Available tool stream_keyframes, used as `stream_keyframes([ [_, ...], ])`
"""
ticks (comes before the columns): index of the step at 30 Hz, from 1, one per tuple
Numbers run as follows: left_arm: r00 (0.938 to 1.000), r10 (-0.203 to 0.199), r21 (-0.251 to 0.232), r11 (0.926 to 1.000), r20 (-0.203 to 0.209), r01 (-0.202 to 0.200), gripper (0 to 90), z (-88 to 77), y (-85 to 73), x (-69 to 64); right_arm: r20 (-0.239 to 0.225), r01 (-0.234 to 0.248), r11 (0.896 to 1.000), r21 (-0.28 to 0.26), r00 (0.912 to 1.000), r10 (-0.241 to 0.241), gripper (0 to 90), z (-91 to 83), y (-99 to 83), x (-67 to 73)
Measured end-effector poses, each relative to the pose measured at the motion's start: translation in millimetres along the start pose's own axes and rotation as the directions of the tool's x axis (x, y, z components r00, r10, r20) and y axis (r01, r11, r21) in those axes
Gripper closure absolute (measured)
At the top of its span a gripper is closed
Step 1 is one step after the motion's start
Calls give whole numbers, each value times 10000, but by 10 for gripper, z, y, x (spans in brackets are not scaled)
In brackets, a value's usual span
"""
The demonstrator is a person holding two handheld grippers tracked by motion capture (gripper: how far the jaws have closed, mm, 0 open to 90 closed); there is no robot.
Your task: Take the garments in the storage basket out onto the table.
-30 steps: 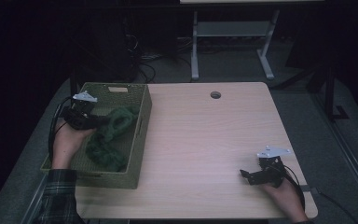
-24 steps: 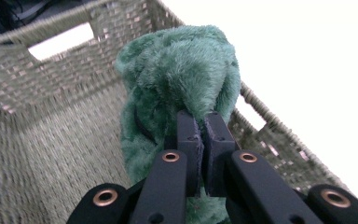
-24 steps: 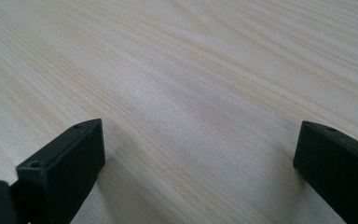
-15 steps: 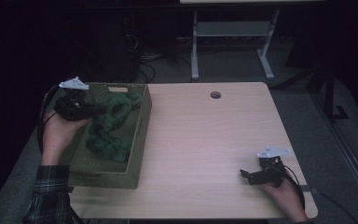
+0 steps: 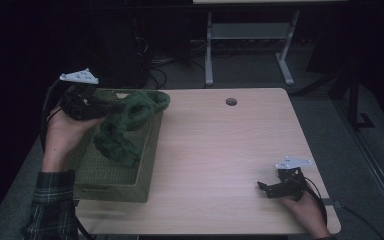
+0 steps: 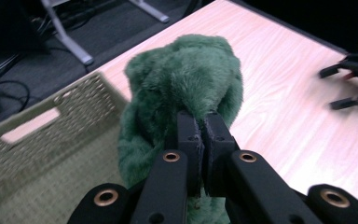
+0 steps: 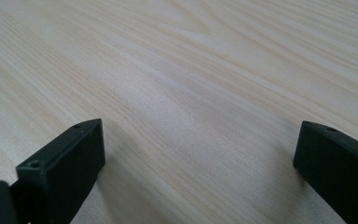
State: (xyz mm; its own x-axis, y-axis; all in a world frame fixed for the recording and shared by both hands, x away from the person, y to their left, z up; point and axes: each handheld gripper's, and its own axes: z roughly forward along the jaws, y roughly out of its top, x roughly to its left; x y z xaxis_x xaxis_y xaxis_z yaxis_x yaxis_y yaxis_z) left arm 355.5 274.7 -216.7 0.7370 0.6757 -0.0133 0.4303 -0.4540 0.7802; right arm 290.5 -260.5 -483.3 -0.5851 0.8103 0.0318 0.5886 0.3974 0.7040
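High view shows your left tool (image 5: 98,107) clenched on a green plush cloth (image 5: 125,125), holding it up above the basket (image 5: 130,185). The top of the cloth drapes over the basket's far right rim, while its lower folds hang down inside the basket without being stretched.

In the left gripper view the jaws stand pressed together with a pinch of the green pile between them, taken at the upper fold of the cloth (image 6: 186,79). The rest bulges out ahead of the jaws and sags below them.

Judge it as light, soft and limp: it will not hold a shape and will swing and trail as you carry it. The fuzzy pile looks grippy rather than slick, so a thin pinch should hold, though a fold could pull free if the hanging end catches on the basket rim. A bite deeper into a thick fold would be safer, I think.

Your right tool (image 5: 272,189) rests on the surface (image 5: 220,150), well away from the basket, released with its jaws wide apart and only bare wood (image 7: 191,84) between them.
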Motion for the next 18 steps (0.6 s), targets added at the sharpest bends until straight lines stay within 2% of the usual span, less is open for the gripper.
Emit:
stream_keyframes([
  [10,9968,480,-264,9986,633,-464,877,34,280,-273,17,-8,10000,12,10000,8,17,-1,0,1],
  [18,9889,884,-458,9955,1198,-835,877,161,462,-515,2,-22,10000,15,10000,22,17,0,0,2],
])
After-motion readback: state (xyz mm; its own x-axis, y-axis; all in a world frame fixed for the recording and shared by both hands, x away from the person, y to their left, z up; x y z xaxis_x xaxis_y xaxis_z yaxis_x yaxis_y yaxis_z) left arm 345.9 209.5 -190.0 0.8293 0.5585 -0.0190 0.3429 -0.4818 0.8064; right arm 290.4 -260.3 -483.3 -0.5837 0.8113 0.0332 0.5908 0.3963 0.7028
